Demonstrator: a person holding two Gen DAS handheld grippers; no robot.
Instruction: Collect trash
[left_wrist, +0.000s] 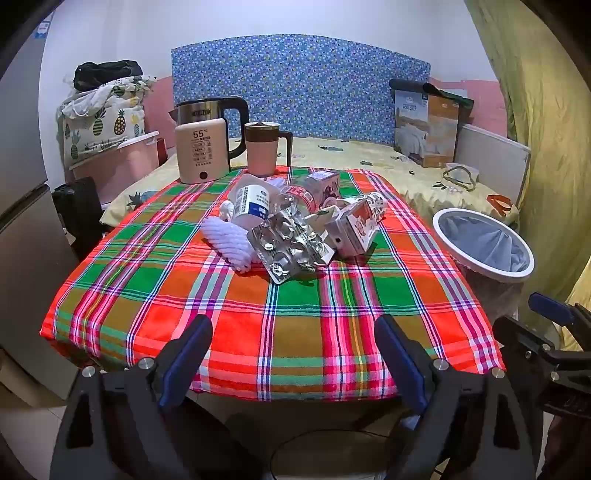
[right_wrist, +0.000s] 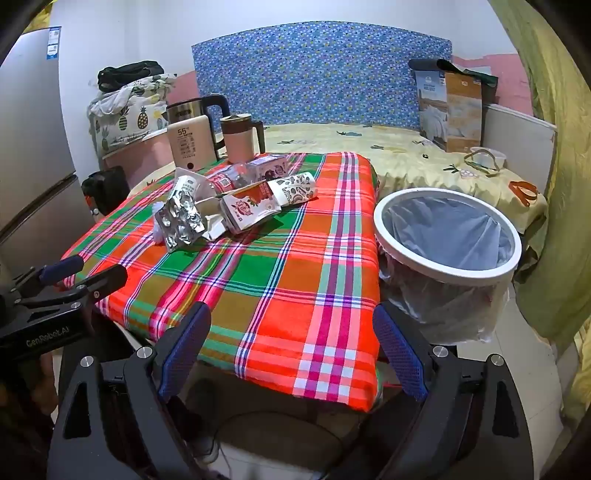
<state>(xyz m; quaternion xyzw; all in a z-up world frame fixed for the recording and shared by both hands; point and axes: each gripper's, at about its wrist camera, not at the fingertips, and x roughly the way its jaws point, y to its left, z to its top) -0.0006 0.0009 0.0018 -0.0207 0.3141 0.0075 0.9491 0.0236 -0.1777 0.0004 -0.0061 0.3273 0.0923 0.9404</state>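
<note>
A pile of trash lies at the middle back of the plaid-covered table (left_wrist: 229, 314): silver blister packs (left_wrist: 291, 247), a white ribbed foam sleeve (left_wrist: 229, 238), a white pill bottle (left_wrist: 253, 201), a clear plastic bottle (left_wrist: 297, 197) and milk cartons (left_wrist: 356, 225). The pile also shows in the right wrist view, with blister packs (right_wrist: 181, 221) and a carton (right_wrist: 247, 210). A white-rimmed trash bin (left_wrist: 484, 242) with a plastic liner stands right of the table (right_wrist: 447, 236). My left gripper (left_wrist: 293, 354) is open and empty at the table's near edge. My right gripper (right_wrist: 291, 347) is open and empty at the near right corner.
A kettle (left_wrist: 205, 147) and a pink mug (left_wrist: 264, 149) stand at the table's back left. A bed (left_wrist: 369, 158) with a box (left_wrist: 428, 125) lies behind. A fridge (right_wrist: 29, 155) stands left. A curtain (right_wrist: 554, 147) hangs right.
</note>
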